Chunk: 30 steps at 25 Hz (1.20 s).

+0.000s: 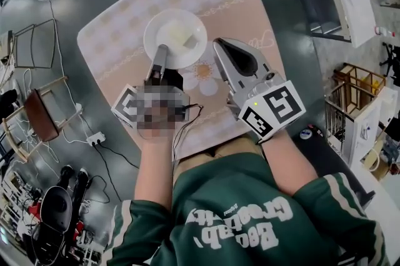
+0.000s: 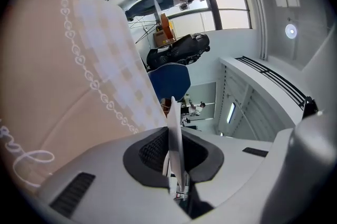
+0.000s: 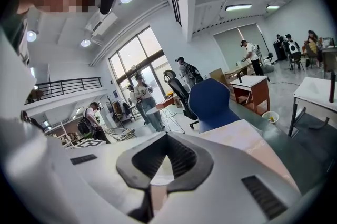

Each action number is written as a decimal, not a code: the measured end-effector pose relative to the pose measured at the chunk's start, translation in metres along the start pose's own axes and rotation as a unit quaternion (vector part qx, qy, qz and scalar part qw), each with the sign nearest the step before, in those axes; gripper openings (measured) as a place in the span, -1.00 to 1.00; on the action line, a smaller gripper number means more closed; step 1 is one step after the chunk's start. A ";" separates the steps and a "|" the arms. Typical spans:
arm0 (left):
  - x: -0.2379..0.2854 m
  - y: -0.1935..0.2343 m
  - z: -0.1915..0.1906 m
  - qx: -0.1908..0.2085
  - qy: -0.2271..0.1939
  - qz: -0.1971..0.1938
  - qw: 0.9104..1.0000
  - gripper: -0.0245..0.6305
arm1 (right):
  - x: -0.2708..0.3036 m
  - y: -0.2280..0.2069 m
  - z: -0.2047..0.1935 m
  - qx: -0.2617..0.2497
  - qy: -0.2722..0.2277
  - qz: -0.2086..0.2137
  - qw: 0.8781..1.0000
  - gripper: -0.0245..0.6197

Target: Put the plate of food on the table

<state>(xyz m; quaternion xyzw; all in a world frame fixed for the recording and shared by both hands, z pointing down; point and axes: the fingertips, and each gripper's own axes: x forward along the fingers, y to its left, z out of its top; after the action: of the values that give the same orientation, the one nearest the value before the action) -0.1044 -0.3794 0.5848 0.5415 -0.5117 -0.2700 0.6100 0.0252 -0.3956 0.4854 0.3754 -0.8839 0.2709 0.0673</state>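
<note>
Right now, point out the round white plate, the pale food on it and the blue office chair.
round white plate [image 1: 157, 27]: head view, bare left part of its surface.
pale food [image 1: 180, 34]: head view, middle of the pieces.
blue office chair [image 3: 213, 98]: right gripper view, its backrest.

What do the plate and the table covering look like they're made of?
The plate is probably glazed ceramic or melamine, can't tell which: plain white, smooth, with a thin stiff rim seen edge-on in the left gripper view. The table covering is likely printed cloth or vinyl: matte pinkish beige with pale checks and a chain of white hearts.
</note>
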 end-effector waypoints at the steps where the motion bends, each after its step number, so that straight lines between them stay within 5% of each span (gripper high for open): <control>1: 0.001 0.005 -0.001 -0.004 0.000 0.006 1.000 -0.83 | 0.002 0.001 -0.001 0.000 0.002 0.002 1.000 -0.88; 30: 0.026 0.068 -0.020 0.024 0.036 0.095 0.995 -0.83 | 0.022 -0.018 -0.029 0.031 0.026 0.006 0.999 -0.88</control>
<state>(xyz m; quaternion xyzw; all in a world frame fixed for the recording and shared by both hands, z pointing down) -0.0929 -0.3766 0.6593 0.5141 -0.5448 -0.1788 0.6379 0.0199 -0.4043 0.5247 0.3646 -0.8753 0.3083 0.0766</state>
